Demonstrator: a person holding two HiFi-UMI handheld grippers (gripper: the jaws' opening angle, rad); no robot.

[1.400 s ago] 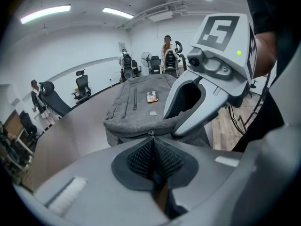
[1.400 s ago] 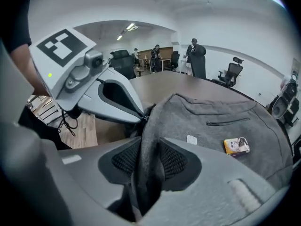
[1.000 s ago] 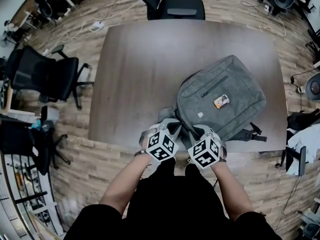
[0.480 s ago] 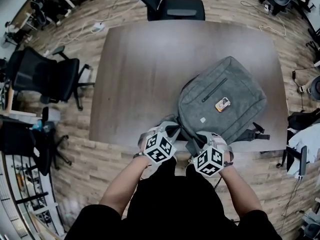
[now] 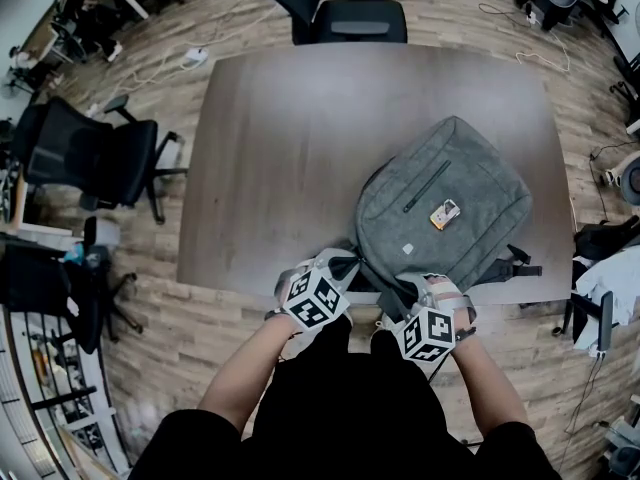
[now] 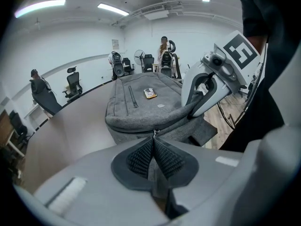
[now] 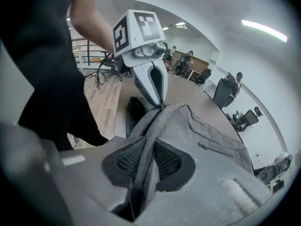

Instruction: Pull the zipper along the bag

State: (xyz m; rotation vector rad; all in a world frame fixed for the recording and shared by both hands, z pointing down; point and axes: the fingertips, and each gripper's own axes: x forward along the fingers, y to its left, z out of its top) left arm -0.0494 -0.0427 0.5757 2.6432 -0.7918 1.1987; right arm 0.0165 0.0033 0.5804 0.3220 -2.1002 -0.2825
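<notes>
Since the left gripper (image 6: 154, 142) has its jaws pinched almost together on the thin pull (image 6: 154, 133) right at their tips, the hold is a small one. It could slip off if tugged askew, so drawing straight along the zip line looks safest. The right gripper (image 7: 149, 147), just beside it, clamps a fold (image 7: 162, 126) of soft grey cloth, its jaws narrow with the cloth squeezed between the pads. That cloth looks limp and quick to bunch, so I judge it needs this tensioning grip close to the slider, or the teeth may pucker and jam. Ahead of both grippers the bag (image 5: 480, 193) lies flat, slack and seemingly light on the table (image 5: 270, 138), so it may drag rather than stay put.
</notes>
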